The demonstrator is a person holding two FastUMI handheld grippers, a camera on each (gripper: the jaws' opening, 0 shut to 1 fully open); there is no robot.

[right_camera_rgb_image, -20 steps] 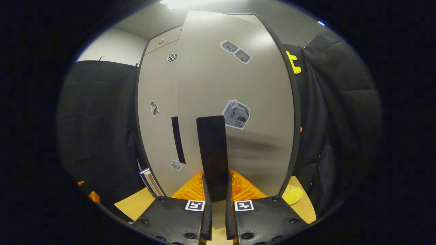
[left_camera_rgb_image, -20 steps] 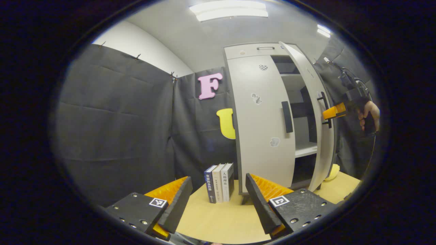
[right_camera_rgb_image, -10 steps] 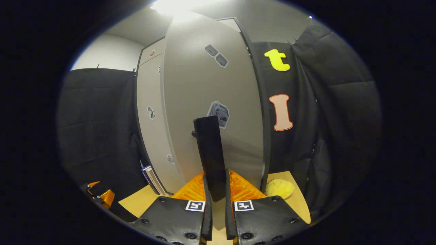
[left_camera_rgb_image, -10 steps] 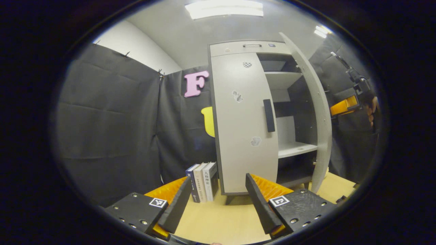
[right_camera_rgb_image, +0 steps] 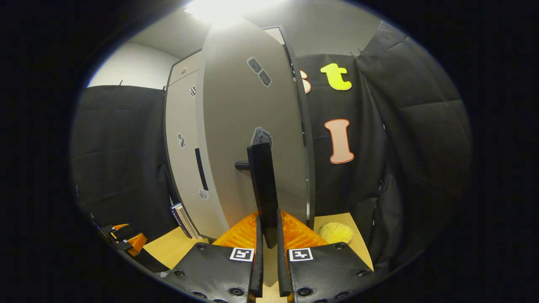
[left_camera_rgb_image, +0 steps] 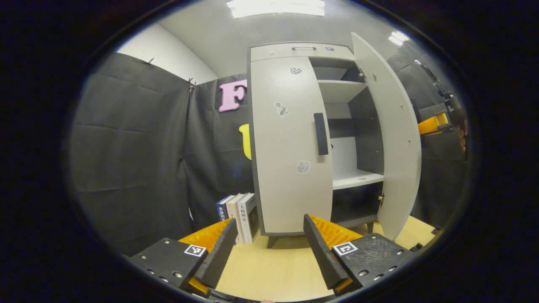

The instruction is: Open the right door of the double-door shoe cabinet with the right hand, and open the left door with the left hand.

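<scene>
The pale grey shoe cabinet stands on a wooden table (left_camera_rgb_image: 269, 273). Its left door (left_camera_rgb_image: 290, 143) is closed, and the black handle (left_camera_rgb_image: 321, 134) on it is untouched. My left gripper (left_camera_rgb_image: 269, 235) is open, low and well in front of that door, holding nothing. The right door (left_camera_rgb_image: 391, 139) is swung wide open, showing the shelves (left_camera_rgb_image: 358, 179) inside. My right gripper (right_camera_rgb_image: 267, 235) is shut on the right door's black handle (right_camera_rgb_image: 263, 185). In the left gripper view the right gripper (left_camera_rgb_image: 423, 126) shows beyond the open door's edge, held by a hand.
Three books (left_camera_rgb_image: 238, 212) stand upright against the cabinet's left side. A yellow rounded object (right_camera_rgb_image: 335, 232) lies on the table right of the cabinet. Black cloth walls close in on both sides. My left gripper (right_camera_rgb_image: 126, 240) sits low at the left in the right gripper view.
The right door has swung further open, pulled by my right gripper on its handle. My left gripper stayed open while its view drifted so the cabinet sits more to the left.
</scene>
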